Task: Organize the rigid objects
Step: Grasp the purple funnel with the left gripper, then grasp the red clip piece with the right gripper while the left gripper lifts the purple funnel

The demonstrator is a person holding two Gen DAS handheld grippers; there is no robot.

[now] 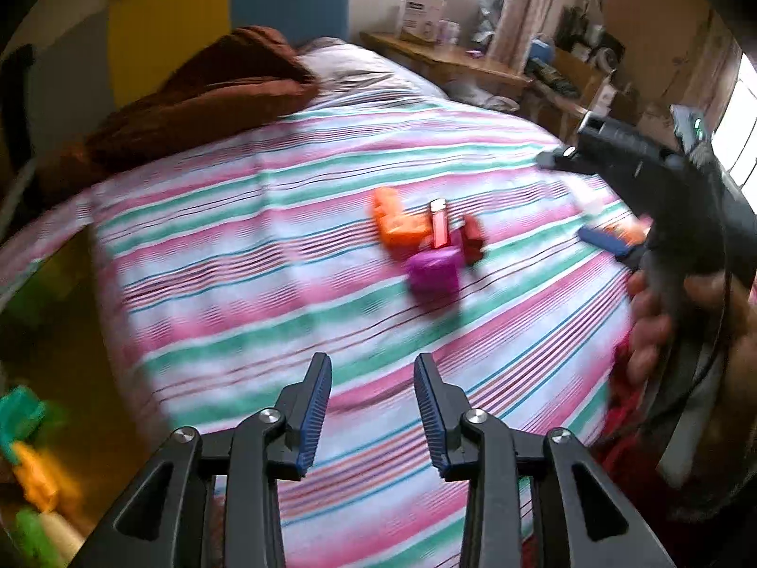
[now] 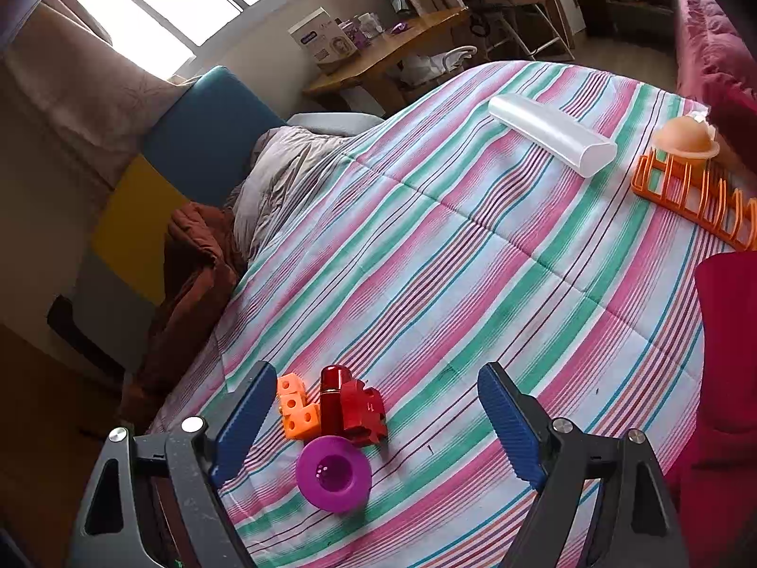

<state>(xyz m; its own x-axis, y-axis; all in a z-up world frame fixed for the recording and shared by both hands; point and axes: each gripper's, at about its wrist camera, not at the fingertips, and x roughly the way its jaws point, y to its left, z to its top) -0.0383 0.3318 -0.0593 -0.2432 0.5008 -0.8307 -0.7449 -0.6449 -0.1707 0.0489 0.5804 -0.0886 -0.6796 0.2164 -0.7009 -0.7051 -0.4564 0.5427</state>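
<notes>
Item: striped bedspread (image 2: 473,246), work surface.

Cluster, near left in the right wrist view, pieces touching or just beside one another:
- orange block (image 2: 295,407), L-shaped
- red cylinder (image 2: 332,397), upright
- red block (image 2: 363,414)
- purple cup (image 2: 333,473), on its side, mouth toward the camera

Far right of the spread, well apart from the cluster:
- white tube (image 2: 551,135), lying flat
- orange rack (image 2: 695,199), with a peach dome (image 2: 686,137) at its far end

Off the bed, low left in the left wrist view: blurred green and yellow toys (image 1: 28,445), kind unclear.

Left gripper (image 1: 374,407): fingers partly spread, empty, over bare spread short of the cluster.
Right gripper (image 2: 378,426): fingers spread wide, empty, straddling the cluster without touching.

Progress: judged early to middle. Four pieces are gathered but unsorted; tube and rack lie apart; nothing is in hand.
</notes>
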